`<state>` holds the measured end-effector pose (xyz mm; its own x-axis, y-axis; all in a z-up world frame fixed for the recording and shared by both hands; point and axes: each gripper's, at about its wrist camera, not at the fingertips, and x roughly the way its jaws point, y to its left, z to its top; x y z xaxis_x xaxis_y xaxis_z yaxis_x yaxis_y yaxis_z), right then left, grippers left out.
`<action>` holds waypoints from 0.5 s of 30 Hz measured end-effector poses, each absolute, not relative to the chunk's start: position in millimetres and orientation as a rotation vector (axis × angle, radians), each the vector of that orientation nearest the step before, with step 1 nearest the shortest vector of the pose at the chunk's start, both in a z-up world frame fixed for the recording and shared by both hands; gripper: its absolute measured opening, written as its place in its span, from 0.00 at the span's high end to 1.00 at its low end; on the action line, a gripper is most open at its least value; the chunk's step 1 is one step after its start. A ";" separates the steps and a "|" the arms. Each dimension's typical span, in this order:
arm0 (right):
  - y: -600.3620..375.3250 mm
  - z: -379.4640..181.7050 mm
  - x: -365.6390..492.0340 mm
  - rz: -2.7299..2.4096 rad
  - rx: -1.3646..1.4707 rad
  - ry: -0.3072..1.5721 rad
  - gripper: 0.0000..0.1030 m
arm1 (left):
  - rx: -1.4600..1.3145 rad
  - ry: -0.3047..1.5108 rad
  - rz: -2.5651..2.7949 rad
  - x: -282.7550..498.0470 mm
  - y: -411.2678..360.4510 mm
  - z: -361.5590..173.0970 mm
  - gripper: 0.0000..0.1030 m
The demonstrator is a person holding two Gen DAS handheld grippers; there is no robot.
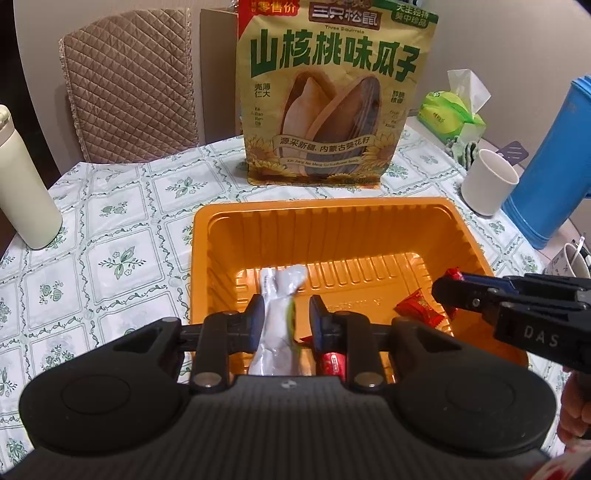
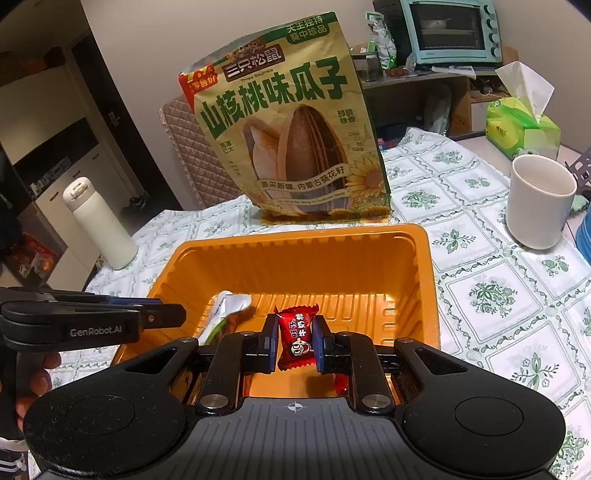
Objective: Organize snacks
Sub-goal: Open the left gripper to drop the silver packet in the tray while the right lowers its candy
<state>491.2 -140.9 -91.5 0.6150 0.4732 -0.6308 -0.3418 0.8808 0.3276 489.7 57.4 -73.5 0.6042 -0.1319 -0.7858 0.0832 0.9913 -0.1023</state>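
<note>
At 6 o'clock the left gripper (image 1: 283, 314) is clamped on a silver packet (image 1: 275, 325), the right gripper (image 2: 295, 332) on a red candy (image 2: 297, 338), over the orange tray (image 2: 430, 266). Both wrappers seem light and crinkly; gripping mid-body suits.

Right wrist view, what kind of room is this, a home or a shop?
Most likely a home dining or kitchen corner: a floral tablecloth covers the table, a padded chair stands behind it, and a small countertop oven sits on a shelf by a tissue pack.
</note>
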 end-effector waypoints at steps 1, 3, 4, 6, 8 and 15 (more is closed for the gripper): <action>-140.7 -90.9 491.3 0.471 0.182 0.775 0.81 | -0.061 0.913 -0.126 488.7 57.6 -72.8 0.78; -139.9 -89.6 491.6 0.474 0.183 0.772 0.81 | -0.063 0.909 -0.132 486.3 58.0 -71.3 0.78; -139.6 -88.6 491.5 0.474 0.183 0.768 0.81 | -0.061 0.907 -0.134 485.1 57.7 -70.6 0.78; -138.4 -86.6 490.9 0.477 0.181 0.755 0.81 | -0.062 0.905 -0.137 483.2 57.6 -69.6 0.78; -137.0 -83.7 490.1 0.475 0.181 0.741 0.81 | -0.070 0.903 -0.139 481.2 58.3 -68.3 0.76; -142.0 -74.5 490.7 0.479 0.272 0.706 0.70 | -0.087 0.884 -0.136 469.5 61.0 -61.3 0.68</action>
<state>490.7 -142.0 -74.5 0.6595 0.5075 -0.5545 -0.3278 0.8580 0.3954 469.5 61.0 -61.3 0.6264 -0.1544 -0.7641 0.0826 0.9878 -0.1319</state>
